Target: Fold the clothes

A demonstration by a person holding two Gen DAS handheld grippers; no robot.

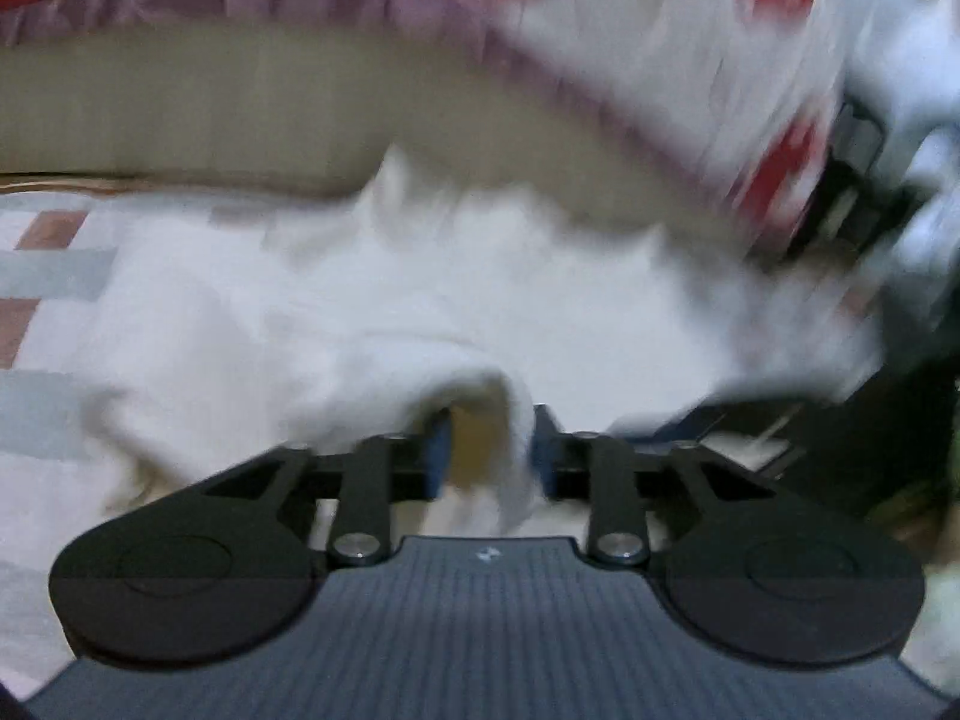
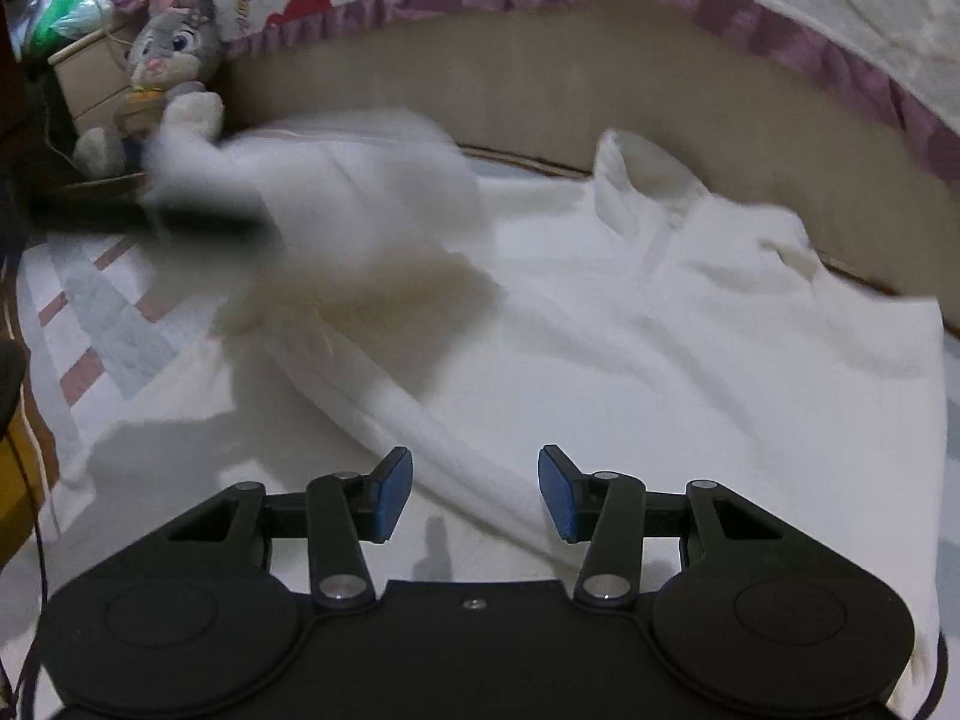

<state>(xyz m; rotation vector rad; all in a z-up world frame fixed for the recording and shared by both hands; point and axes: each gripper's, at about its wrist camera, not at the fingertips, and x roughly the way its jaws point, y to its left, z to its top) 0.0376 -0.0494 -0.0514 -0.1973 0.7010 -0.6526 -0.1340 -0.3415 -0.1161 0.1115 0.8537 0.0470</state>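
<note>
A white fleecy garment [image 2: 660, 360] lies spread on a floor mat, its collar [image 2: 630, 180] toward the bed. My left gripper [image 1: 491, 450] is shut on a fold of the white garment [image 1: 420, 312], which drapes over the right blue pad. In the right wrist view the left gripper [image 2: 198, 216] is a dark blur at the left, holding a raised part of the cloth [image 2: 360, 192]. My right gripper [image 2: 474, 492] hovers open over the garment's near part with nothing between its blue pads [image 2: 393, 492]. The left wrist view shows it blurred at the upper right [image 1: 852, 192].
A beige bed base [image 2: 570, 78] with a purple-frilled quilt [image 2: 750, 12] curves behind the garment. A grey plush rabbit [image 2: 168, 54] leans on a cardboard box [image 2: 90, 84] at the far left. The patterned mat [image 2: 102, 312] shows left of the garment.
</note>
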